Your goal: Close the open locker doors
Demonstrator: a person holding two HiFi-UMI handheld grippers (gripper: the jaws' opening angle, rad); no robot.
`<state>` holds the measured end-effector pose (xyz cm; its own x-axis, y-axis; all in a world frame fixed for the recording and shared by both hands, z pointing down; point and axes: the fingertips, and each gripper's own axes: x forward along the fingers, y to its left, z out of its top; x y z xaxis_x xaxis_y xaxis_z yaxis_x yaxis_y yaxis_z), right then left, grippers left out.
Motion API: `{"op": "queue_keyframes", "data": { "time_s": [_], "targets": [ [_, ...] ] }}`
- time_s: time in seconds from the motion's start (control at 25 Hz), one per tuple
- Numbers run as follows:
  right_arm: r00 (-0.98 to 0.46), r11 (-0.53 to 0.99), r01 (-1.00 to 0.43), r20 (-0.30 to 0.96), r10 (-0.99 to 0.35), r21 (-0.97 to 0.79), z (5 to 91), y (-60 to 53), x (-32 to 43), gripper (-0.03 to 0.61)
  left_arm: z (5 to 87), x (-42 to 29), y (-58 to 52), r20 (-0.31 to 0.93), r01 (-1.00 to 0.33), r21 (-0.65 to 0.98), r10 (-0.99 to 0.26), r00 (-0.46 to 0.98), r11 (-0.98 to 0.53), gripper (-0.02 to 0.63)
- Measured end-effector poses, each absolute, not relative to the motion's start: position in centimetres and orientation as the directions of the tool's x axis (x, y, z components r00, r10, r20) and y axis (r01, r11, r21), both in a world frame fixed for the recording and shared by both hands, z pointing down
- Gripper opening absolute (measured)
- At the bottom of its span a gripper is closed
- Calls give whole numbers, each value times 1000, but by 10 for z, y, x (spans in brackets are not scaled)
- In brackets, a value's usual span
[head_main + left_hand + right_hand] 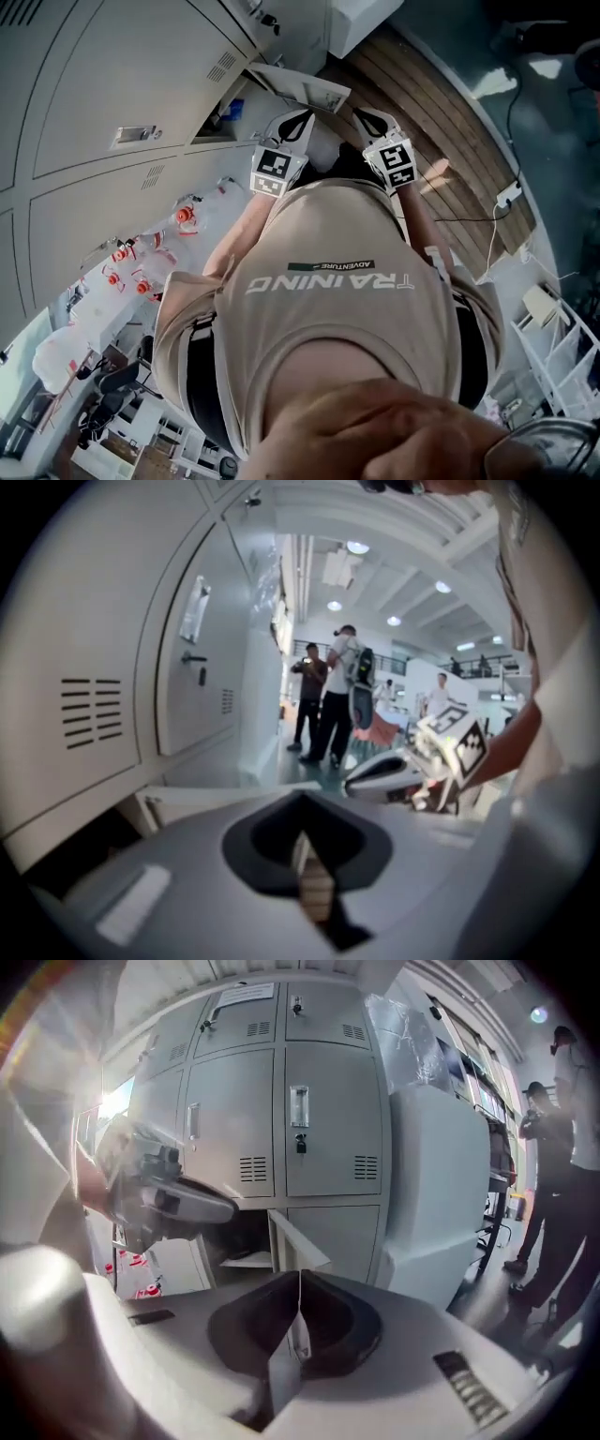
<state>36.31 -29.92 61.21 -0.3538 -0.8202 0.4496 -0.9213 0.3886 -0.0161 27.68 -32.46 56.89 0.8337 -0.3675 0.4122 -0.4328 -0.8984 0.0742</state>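
Note:
A bank of grey lockers (pixel 281 1101) fills the wall ahead. One low locker door (pixel 298 1241) stands open, swung out toward me, with a dark compartment (pixel 234 1237) behind it. In the head view that door (pixel 302 86) lies just beyond both grippers. My left gripper (pixel 296 120) is shut and empty, held in front of the open compartment; its fingers (pixel 309 874) are pressed together. My right gripper (pixel 371 118) is also shut on nothing, close to the door's free edge, with its fingers (pixel 298 1330) together. Each gripper shows in the other's view: the left gripper (pixel 173 1202), the right gripper (pixel 412 761).
A tall white cabinet (pixel 436 1185) stands right of the lockers. Plastic-wrapped bottles with red caps (pixel 141 267) sit on the floor at the left. Two people (pixel 328 696) stand down the aisle. A cable and power strip (pixel 506 195) lie on the wooden floor.

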Motion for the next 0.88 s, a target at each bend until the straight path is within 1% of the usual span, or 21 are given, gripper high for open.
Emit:
{"op": "queue_keyframes", "data": {
  "time_s": [0.16,0.32,0.44,0.52,0.64,0.88],
  "targets": [
    [-426,474,-880,461,-779,-12,620,-323,381,15,568,280,-341,426,-527,63,-455,782,-847,-2],
    [-518,577,-816,464,-719,-18,628,-339,395,15,565,290,-341,423,-622,105,-531,734,-776,-2],
    [-579,637,-770,457,-676,-35,636,-355,402,15,573,298,-341,438,-672,107,-572,694,-733,-1],
    [-625,675,-735,446,-641,-60,638,-360,401,15,576,300,-338,444,-708,116,-602,664,-697,-1],
    [-686,750,-659,450,-572,-51,638,-361,391,15,579,291,-330,455,-775,119,-659,598,-621,-2],
    [-754,829,-557,453,-476,-57,636,-362,369,15,585,263,-316,462,-859,129,-736,494,-496,-2]
  ]
}}
